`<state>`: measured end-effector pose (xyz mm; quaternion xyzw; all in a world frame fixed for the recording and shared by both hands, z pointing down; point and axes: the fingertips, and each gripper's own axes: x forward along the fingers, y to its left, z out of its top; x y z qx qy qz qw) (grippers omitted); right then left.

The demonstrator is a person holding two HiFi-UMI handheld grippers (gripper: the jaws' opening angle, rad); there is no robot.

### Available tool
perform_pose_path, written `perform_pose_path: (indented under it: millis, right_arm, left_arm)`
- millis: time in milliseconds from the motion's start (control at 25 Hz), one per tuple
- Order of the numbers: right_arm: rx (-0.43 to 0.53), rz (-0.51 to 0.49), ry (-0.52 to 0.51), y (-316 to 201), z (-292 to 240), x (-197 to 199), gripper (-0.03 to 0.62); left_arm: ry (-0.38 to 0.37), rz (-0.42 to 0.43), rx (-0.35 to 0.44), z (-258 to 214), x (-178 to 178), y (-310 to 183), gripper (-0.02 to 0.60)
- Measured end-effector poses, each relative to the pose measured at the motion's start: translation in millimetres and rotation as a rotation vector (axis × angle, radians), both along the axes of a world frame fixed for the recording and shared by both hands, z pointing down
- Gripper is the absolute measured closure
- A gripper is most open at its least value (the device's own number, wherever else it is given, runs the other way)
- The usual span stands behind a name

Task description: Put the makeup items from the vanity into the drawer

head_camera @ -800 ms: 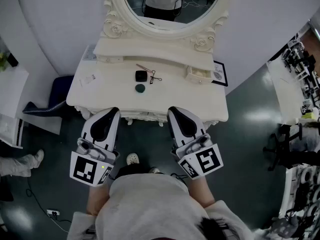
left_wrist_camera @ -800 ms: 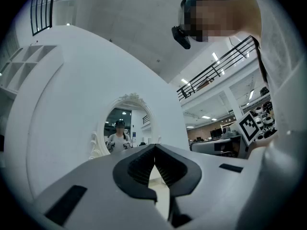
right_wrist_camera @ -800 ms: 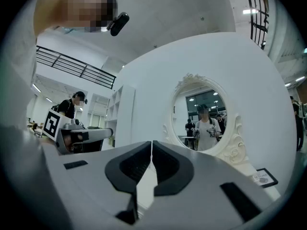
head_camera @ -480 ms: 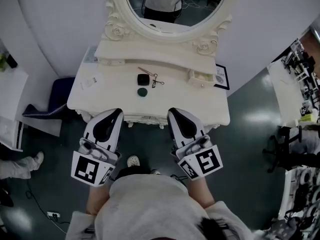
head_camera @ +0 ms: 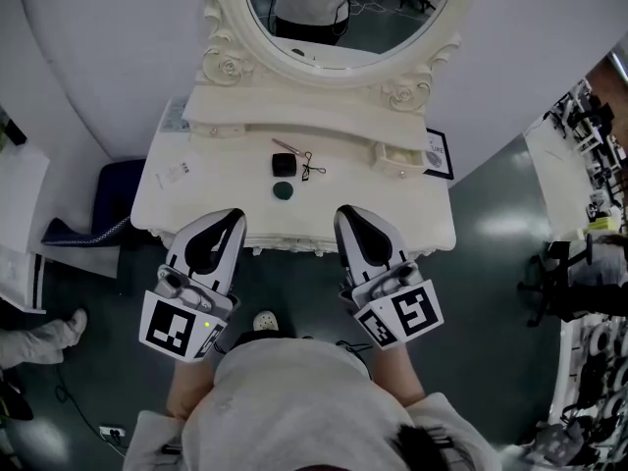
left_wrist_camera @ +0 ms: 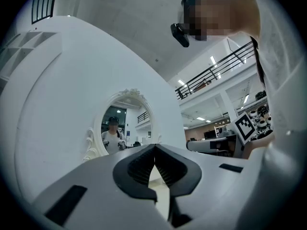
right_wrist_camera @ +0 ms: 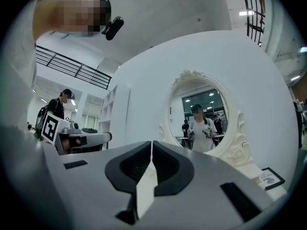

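Cream carved vanity (head_camera: 392,209), square black case (head_camera: 284,164), round green pot (head_camera: 283,190), left gripper (head_camera: 232,216) and right gripper (head_camera: 349,212), ribbed fingers pressed together.

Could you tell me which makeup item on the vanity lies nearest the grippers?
The round dark-green item, at the front of the group; the black square case and the metal curler lie behind it.

The vanity top (head_camera: 226,199) is bare around the makeup items (head_camera: 284,164), with a shelf (head_camera: 294,116) behind.

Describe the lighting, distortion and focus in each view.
Head view: evenly lit, vanity sharp, edges bowed by the wide lens. Left gripper view: fisheye circle with black corners, near fingers soft. Right gripper view: same fisheye, mirror clear, ceiling light glaring top right.
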<state>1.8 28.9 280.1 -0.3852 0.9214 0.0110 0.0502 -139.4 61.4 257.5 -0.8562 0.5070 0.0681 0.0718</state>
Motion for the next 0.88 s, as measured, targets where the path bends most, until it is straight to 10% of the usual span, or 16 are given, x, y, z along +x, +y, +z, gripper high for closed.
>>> perform_pose_path:
  millis: [880]
  right_arm:
    - [-0.05, 0.053, -0.001, -50, 15, 1, 0.569]
  left_arm:
    - [0.003, 0.049, -0.004, 4, -7, -62, 0.566]
